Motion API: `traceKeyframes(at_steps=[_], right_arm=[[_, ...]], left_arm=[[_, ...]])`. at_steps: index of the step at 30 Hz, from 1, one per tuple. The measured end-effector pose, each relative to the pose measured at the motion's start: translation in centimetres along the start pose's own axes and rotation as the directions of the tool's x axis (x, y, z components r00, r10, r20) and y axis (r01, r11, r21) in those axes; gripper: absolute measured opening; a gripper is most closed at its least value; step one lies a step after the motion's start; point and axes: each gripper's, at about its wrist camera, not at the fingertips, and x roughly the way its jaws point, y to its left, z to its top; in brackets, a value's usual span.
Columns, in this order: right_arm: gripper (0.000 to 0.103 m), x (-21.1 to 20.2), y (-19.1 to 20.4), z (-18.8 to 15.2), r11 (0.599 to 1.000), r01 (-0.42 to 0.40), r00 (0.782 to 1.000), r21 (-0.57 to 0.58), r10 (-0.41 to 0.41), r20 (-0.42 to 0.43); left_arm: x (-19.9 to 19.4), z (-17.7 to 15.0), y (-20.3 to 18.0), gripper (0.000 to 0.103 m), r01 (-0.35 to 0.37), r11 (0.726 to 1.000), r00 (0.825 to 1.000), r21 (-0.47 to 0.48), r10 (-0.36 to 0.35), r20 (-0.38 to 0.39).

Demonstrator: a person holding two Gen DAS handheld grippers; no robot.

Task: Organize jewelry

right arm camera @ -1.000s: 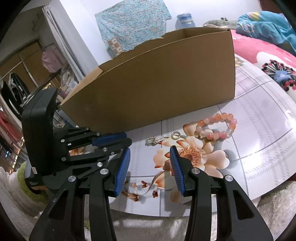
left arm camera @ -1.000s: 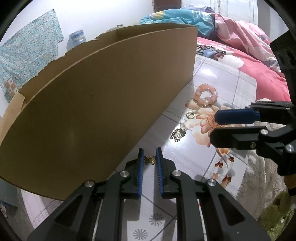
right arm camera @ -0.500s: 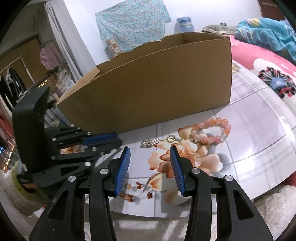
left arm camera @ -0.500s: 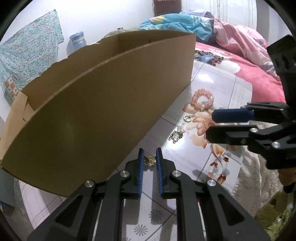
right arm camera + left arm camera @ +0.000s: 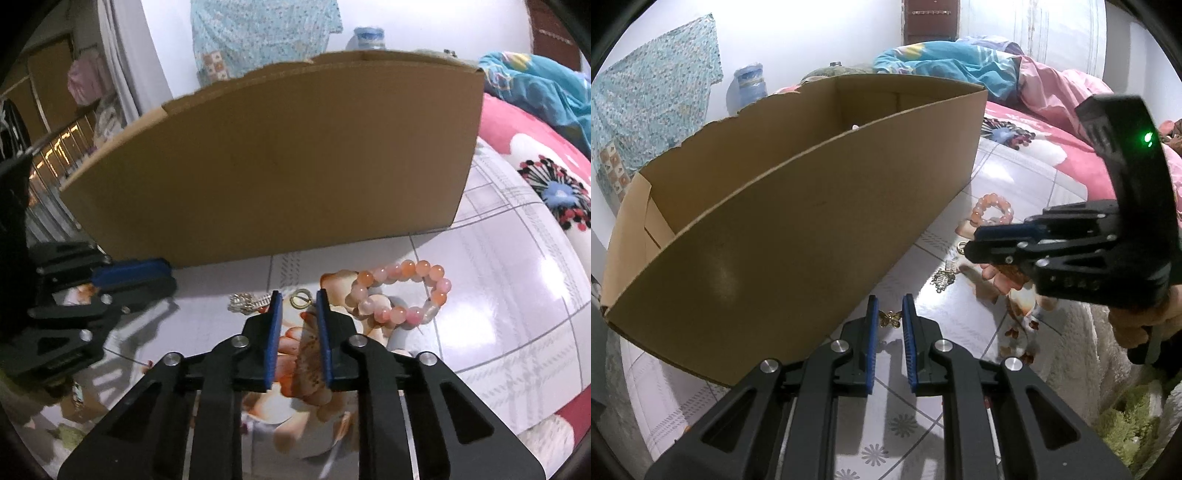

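So the big cardboard box (image 5: 798, 206) is sitting open-topped on the glossy flower-print table (image 5: 517, 302), and everything else is lying along its front wall. The left claw (image 5: 889, 314) is nearly closed, with a tiny gold butterfly charm (image 5: 890, 318) sitting between its blue pads (image 5: 872, 332) right by the box's front wall; it looks pinched, though I can't quite tell if both pads are actually touching it. The right claw (image 5: 298, 310) has just been closing down to a narrow gap, and a small gold ring (image 5: 300, 298) is lying just past its tips, a bit out from the box, not gripped as far as I'm seeing. Just left of that ring there's a silvery chain-like piece (image 5: 246, 302), too small to make out properly. To the ring's right, a pink-and-orange bead bracelet (image 5: 402, 291) is lying flat on the table, slightly further from the box than the ring. From the left camera you're also seeing the right claw (image 5: 975, 243) coming in from the side with a hand (image 5: 1145, 321) wrapped around its grip, hovering over the same jewelry pile in front of the box. Nothing is showing inside the box from these angles except a small white speck (image 5: 855, 127) at the rim that I can't identify.
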Motion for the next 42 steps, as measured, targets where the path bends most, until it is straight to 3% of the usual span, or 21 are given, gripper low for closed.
traceKeyframes(at_steps=[7, 9, 12, 14, 27, 42], right_arm=[[0.015, 0.8, 1.2, 0.4, 0.997, 0.042, 0.999, -0.07, -0.042, -0.003], [0.01, 1.0, 1.5, 0.6, 0.995, 0.056, 0.998, -0.087, -0.056, -0.006], [0.009, 1.1, 1.3, 0.8, 0.997, 0.041, 0.999, -0.072, -0.042, -0.007], [0.0, 1.1, 1.2, 0.8, 0.997, 0.042, 0.999, -0.062, -0.042, -0.001], [0.0, 0.5, -0.4, -0.3, 0.999, 0.024, 1.0, -0.027, -0.023, 0.021], [0.0, -5.3, -3.1, -2.3, 0.997, -0.062, 0.993, 0.044, 0.058, 0.099]], left_arm=[[0.1, -0.2, 0.1, 0.012, 0.015, 1.0, 1.0, 0.001, -0.015, -0.006], [0.1, -0.2, 0.1, 0.012, 0.018, 1.0, 1.0, 0.0, -0.018, -0.007], [0.1, -0.1, 0.1, 0.012, 0.02, 1.0, 1.0, -0.001, -0.02, -0.005], [0.1, -0.1, 0.0, 0.012, 0.019, 1.0, 1.0, 0.002, -0.019, -0.001], [-0.4, 0.0, -0.2, 0.012, 0.016, 1.0, 1.0, 0.001, -0.016, 0.003], [-0.7, 0.2, -1.0, 0.012, -0.005, 1.0, 1.0, 0.017, 0.005, 0.005]])
